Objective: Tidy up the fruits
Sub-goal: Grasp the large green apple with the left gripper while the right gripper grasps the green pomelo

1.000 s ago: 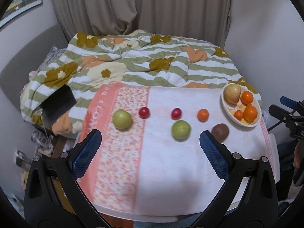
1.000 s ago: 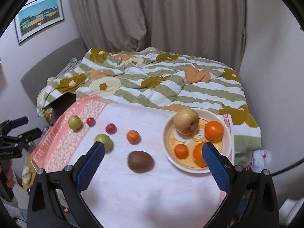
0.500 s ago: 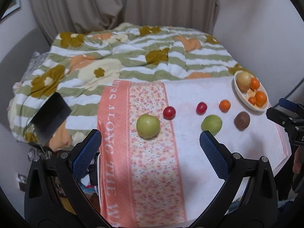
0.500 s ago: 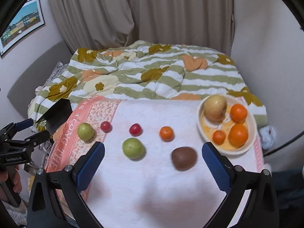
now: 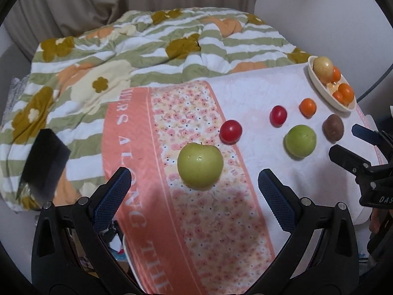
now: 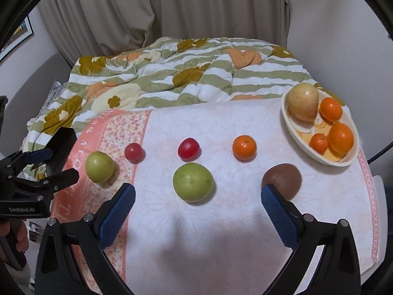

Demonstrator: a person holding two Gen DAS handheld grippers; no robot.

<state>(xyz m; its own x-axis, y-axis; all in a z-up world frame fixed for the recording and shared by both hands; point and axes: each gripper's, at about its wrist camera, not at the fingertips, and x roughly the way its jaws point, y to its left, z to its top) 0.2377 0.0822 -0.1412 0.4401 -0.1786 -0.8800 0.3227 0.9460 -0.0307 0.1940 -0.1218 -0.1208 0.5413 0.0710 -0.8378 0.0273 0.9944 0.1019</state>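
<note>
Reading "GenRobot.AI", left gripper [image 6: 49, 163], like right gripper [image 6: 197, 198], fingers spread, empty.

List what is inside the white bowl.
The white bowl holds a yellowish apple, two larger oranges and a small mandarin. Its yellow-patterned bottom shows between them; what lies beneath the fruit is covered.
</note>
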